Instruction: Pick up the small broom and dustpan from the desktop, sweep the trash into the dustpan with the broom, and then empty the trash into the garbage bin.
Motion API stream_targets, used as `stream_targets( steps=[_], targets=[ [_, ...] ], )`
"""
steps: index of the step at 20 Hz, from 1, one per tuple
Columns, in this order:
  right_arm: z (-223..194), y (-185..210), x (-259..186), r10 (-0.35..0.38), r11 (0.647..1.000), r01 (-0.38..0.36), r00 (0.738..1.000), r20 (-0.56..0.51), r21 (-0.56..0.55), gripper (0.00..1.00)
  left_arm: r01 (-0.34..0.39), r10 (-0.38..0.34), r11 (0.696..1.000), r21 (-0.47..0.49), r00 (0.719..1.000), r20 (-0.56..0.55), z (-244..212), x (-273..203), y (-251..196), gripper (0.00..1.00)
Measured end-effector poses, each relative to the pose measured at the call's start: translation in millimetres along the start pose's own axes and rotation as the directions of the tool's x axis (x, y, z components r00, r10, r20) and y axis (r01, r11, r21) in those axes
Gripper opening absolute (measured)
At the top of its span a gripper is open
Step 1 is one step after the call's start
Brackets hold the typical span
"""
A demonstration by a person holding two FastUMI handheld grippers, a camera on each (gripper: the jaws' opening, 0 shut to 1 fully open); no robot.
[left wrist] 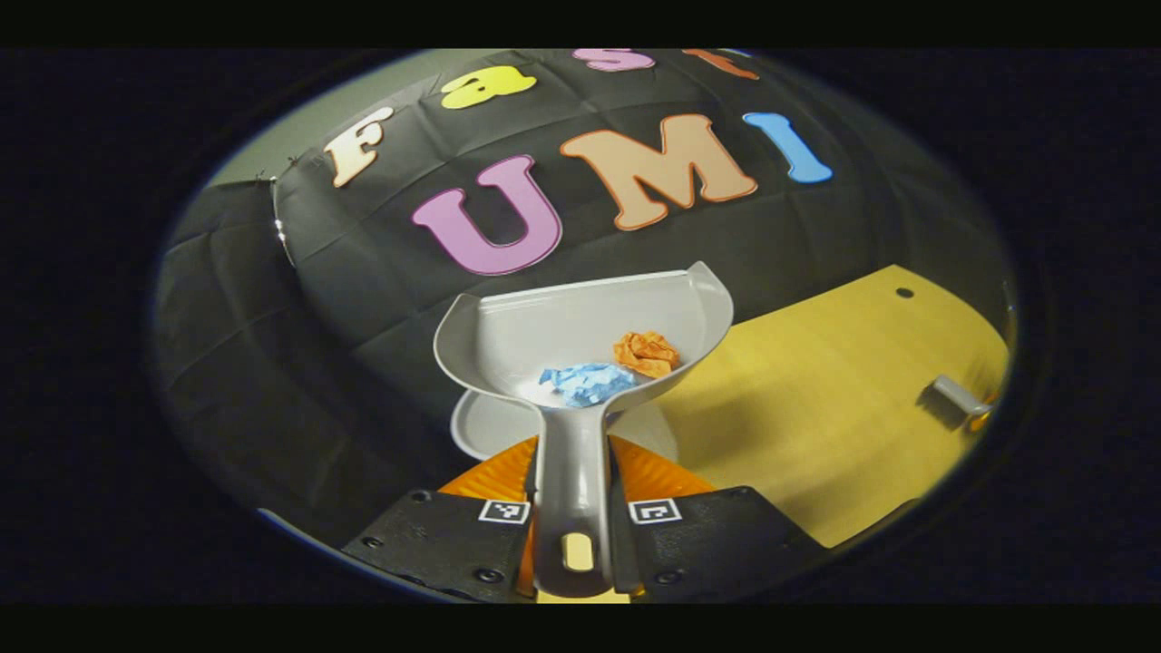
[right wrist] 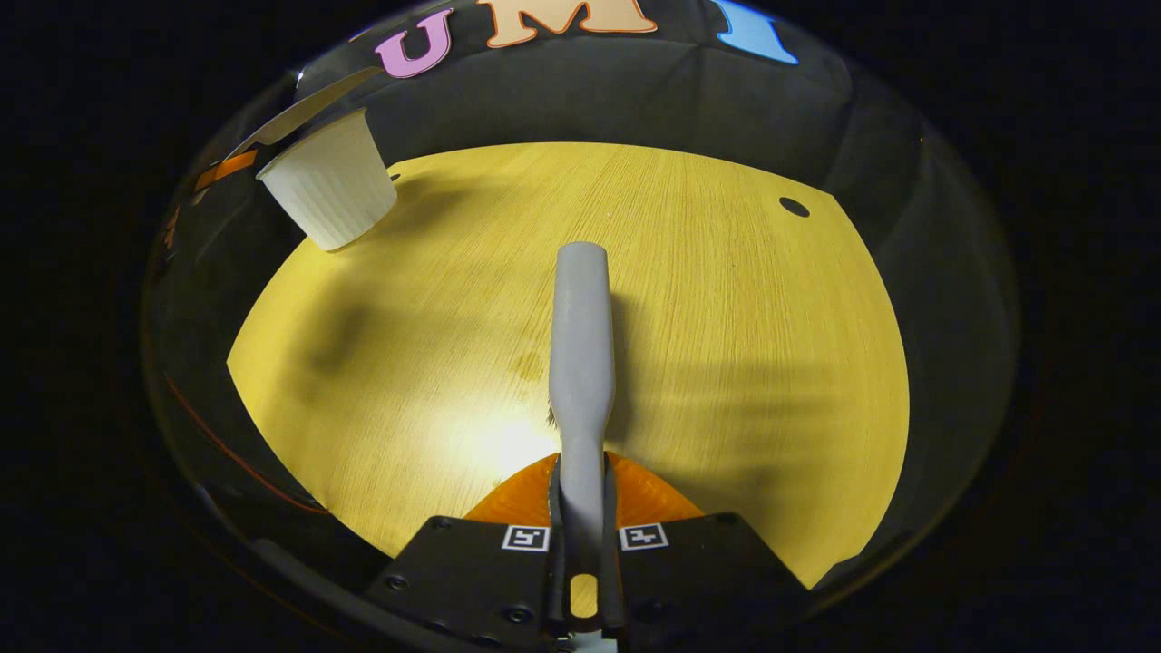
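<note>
Both grippers are clamped on handles. At the bottom centre of the left gripper view, the left gripper [left wrist: 574, 535] has its two fingers pressed against either side of the dustpan [left wrist: 580, 340] handle, which runs straight up the middle of the frame to the grey pan at centre. The pan is held up off the desk [left wrist: 816, 426], its mouth toward the black wall. Two paper wads lie inside it, a blue one [left wrist: 588, 383] low at centre and an orange one [left wrist: 647, 353] just right of it, touching or nearly so. A white rim, which looks like the bin [left wrist: 481, 426], shows just below the pan at lower centre. At far right on the desk lies part of a grey handle [left wrist: 952, 394].

Low at centre in the right gripper view, the right gripper [right wrist: 582, 544] grips the grey broom [right wrist: 580, 336] handle between both fingers; the handle points up the frame over the yellow desk [right wrist: 726, 363]. Its bristles are hidden. The white ribbed bin [right wrist: 331, 190] sits at upper left, at the desk's edge.
</note>
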State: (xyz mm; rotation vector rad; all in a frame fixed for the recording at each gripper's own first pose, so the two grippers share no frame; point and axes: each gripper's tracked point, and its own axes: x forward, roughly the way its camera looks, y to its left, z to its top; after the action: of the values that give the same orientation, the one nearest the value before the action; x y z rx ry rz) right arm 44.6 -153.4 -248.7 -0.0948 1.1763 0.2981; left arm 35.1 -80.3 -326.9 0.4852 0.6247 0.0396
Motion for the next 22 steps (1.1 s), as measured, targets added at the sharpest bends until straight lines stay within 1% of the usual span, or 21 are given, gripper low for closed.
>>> stream_targets(
  steps=[2,4,5,7,8,9,10,11,12,13,15,16,18,19,21,22],
  targets=[
    [0,-3,0,0.009,1.0,-0.009,1.0,-0.002,-0.004,0.12,-0.056,0.058,0.996,0.067,0.998,-0.034,-2,-1,2,0.25],
    [2,-4,-1,0.013,1.0,-0.013,1.0,-0.012,-0.01,0.12,-0.096,0.105,0.986,0.133,0.992,-0.063,-5,0,5,0.25],
    [3,-4,0,0.015,1.0,-0.015,1.0,-0.017,-0.014,0.12,-0.11,0.126,0.979,0.17,0.989,-0.081,-6,-1,5,0.25],
    [4,-4,2,0.015,1.0,-0.015,1.0,-0.025,-0.021,0.12,-0.116,0.149,0.961,0.251,0.982,-0.117,-11,3,6,0.25],
    [5,-4,2,0.016,1.0,-0.016,0.999,-0.03,-0.024,0.12,-0.11,0.158,0.946,0.304,0.978,-0.137,-12,5,6,0.24],
    [5,-4,3,0.017,1.0,-0.017,0.999,-0.032,-0.025,0.12,-0.105,0.164,0.925,0.365,0.977,-0.133,-15,6,6,0.27],
    [6,-4,4,0.017,1.0,-0.018,0.999,-0.031,-0.025,0.12,-0.104,0.171,0.9,0.423,0.977,-0.124,-18,10,9,0.27],
    [5,-5,4,0.019,0.999,-0.02,0.999,-0.038,-0.025,0.12,-0.1,0.185,0.87,0.484,0.974,-0.131,-21,8,12,0.25],
    [6,-5,5,0.019,0.999,-0.02,0.999,-0.036,-0.025,0.12,-0.096,0.195,0.837,0.54,0.972,-0.13,-23,6,15,0.25],
    [5,-5,5,0.021,0.999,-0.021,0.999,-0.036,-0.024,0.12,-0.09,0.206,0.795,0.6,0.97,-0.128,-22,5,17,0.26],
    [4,-6,7,0.026,0.999,-0.027,0.999,-0.038,-0.024,0.12,-0.085,0.237,0.696,0.713,0.965,-0.116,-21,4,21,0.27],
    [5,-6,6,0.028,0.999,-0.029,0.999,-0.04,-0.026,0.12,-0.085,0.246,0.65,0.755,0.964,-0.103,-20,4,22,0.25],
    [4,-6,7,0.03,0.999,-0.031,0.999,-0.043,-0.034,0.12,-0.072,0.26,0.567,0.821,0.961,-0.095,-16,-2,18,0.25],
    [4,-7,10,0.032,0.999,-0.034,0.999,-0.041,-0.035,0.13,-0.06,0.261,0.519,0.852,0.961,-0.091,-13,-3,15,0.27],
    [6,-8,8,0.038,0.999,-0.04,0.998,-0.043,-0.036,0.13,-0.033,0.254,0.416,0.909,0.964,-0.081,-12,-9,6,0.25],
    [6,-10,9,0.038,0.999,-0.04,0.998,-0.04,-0.035,0.12,-0.02,0.246,0.379,0.925,0.966,-0.08,-12,-12,3,0.24]
  ],
)
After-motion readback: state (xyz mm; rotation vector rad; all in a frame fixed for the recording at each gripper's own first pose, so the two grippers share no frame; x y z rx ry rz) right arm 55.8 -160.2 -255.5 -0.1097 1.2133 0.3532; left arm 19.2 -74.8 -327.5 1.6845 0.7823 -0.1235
